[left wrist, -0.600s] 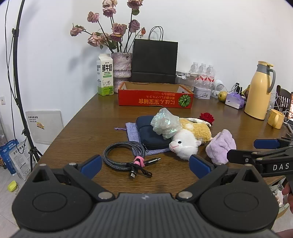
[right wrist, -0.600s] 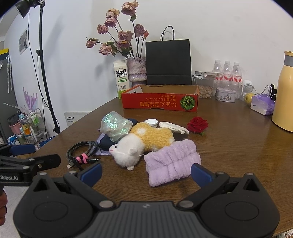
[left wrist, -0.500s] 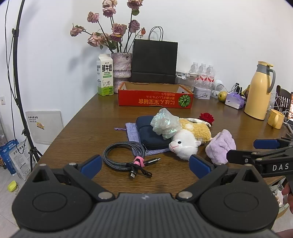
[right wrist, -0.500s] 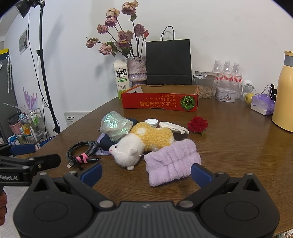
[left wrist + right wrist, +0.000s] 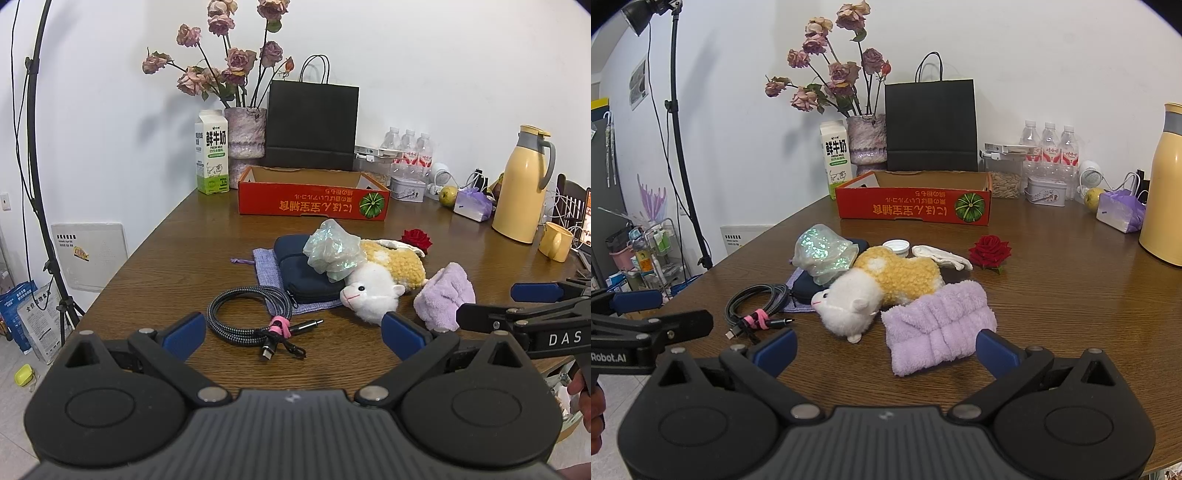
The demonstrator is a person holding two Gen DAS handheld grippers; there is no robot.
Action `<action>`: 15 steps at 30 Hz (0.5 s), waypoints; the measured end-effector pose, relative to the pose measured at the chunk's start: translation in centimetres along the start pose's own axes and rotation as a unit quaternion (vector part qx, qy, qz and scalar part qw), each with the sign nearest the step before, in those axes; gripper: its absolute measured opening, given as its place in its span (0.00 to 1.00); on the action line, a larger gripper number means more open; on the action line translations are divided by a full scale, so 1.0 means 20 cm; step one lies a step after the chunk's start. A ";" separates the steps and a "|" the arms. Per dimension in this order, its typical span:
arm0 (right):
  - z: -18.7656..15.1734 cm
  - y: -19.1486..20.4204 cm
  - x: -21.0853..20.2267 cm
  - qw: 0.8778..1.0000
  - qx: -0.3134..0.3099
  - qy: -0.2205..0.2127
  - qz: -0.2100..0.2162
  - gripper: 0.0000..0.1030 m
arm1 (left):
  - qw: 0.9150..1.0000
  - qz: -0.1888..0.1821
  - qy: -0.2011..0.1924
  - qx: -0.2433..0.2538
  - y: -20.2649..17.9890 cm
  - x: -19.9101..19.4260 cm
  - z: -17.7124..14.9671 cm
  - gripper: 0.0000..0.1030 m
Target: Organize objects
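- Leftmost, the left gripper (image 5: pixel 293 334) hangs over the near edge of the wooden table (image 5: pixel 192 236), its tongs spread wide with nothing between them.
- Just ahead lies a coiled braided cable (image 5: pixel 245 308), its plug ends pointing right.
- Next, a navy pouch (image 5: pixel 299 269) rests on a lilac drawstring bag (image 5: pixel 266 266), an iridescent wrapper (image 5: pixel 334 251) on top.
- Farther back stands the red cardboard box (image 5: pixel 914 201), open-topped; what shows of its inside looks bare.
- A plush sheep (image 5: pixel 882 288) lies on its side, long axis slanting, head toward the near left.
- A purple towel (image 5: pixel 938 328) touches the sheep.
- The right gripper (image 5: pixel 884 349) hovers before the towel, tongs spread wide, gripping nothing.
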State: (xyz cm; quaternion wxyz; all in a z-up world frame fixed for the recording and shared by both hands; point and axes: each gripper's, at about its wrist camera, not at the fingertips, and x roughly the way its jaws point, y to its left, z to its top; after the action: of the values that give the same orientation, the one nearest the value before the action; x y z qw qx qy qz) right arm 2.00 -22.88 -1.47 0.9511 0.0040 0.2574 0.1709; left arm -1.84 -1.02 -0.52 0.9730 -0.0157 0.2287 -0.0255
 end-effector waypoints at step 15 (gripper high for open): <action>0.00 0.00 0.00 1.000 -0.001 0.000 0.000 1.00 | 1.000 -0.002 -0.001 0.000 0.00 0.00 0.00 1.00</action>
State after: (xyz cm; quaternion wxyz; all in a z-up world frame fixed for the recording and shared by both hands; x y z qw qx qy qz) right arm 2.01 -22.89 -1.56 0.9512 0.0034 0.2571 0.1706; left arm -1.79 -1.10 -0.52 0.9733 -0.0163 0.2276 -0.0269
